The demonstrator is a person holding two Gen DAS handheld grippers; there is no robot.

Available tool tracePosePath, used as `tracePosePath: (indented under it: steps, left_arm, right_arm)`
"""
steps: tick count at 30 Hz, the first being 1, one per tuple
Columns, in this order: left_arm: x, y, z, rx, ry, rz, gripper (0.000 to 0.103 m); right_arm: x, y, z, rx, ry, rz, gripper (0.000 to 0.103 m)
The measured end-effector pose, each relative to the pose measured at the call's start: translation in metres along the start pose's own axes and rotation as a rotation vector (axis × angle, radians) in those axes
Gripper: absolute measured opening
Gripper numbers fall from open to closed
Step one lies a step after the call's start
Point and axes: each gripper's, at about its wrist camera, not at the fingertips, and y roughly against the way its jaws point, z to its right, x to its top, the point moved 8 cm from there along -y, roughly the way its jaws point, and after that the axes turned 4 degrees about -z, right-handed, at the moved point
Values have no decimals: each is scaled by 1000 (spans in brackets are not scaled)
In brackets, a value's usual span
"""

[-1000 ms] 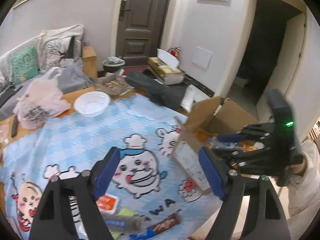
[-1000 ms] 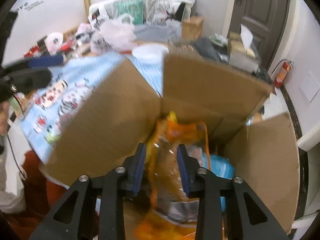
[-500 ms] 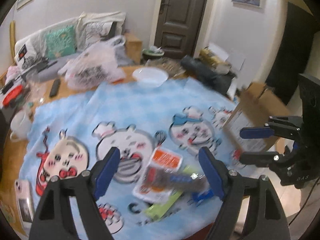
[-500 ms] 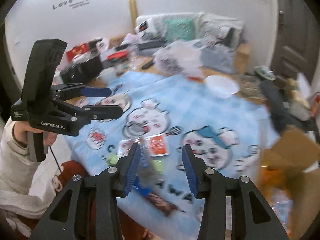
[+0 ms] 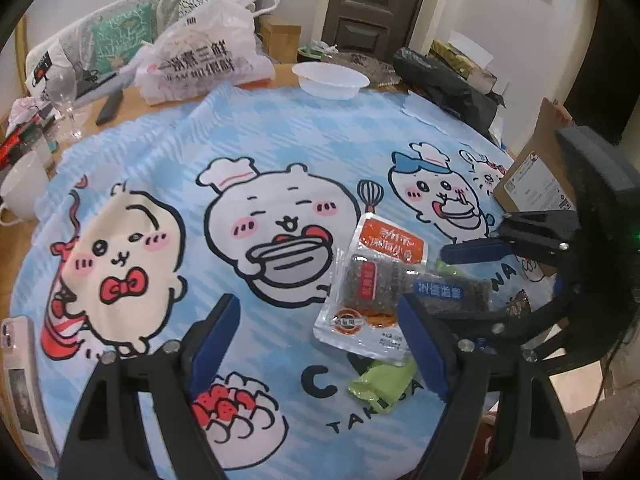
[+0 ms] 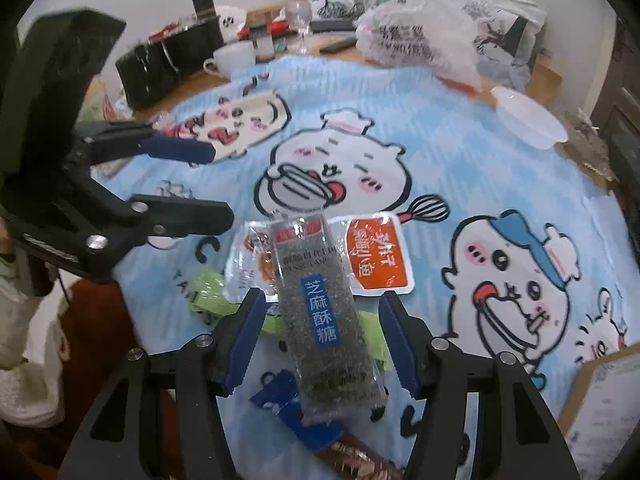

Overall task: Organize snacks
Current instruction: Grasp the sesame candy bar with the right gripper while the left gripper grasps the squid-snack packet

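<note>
Snack packets heaped at the desk's near edge.
Right gripper [image 6: 320, 340], jaws wide and empty, straddles the sesame candy bar [image 6: 324, 320]; left gripper [image 5: 320, 340] hovers beside, jaws wide, holding nothing.

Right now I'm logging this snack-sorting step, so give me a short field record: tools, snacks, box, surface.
left tool: open, empty, above the cloth
right tool: open, straddling the sesame candy bar, not closed on it
snack pile: sesame candy bar atop the clear pack with orange label; green wrappers and blue packet beside or under it
cardboard box: at the table edge, contents not visible
surface: blue cartoon tablecloth
</note>
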Motion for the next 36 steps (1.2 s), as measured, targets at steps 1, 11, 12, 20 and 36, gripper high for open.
tracePosePath:
  steps: [1,11,12,20,36]
  left_arm:
    - [0,-3,0,-4,-2,-7,78]
    - [5,-17,10,-28,-30,-34,78]
    - [5,-20,13,-31,-38,-37,78]
    - [18,-54,39,-59,-149,-102,77]
    - [21,-69,24,58,-218,-96,71]
  right_arm:
    - [0,-5,0,3,2,-8,55]
    - [3,-14,4,-11,9,-1,37]
    - [3,-11,7,-23,-6,10,37]
    - [-9,22,37,-29,-170,76,37]
    - [-15,31,49,-22,-218,102,38]
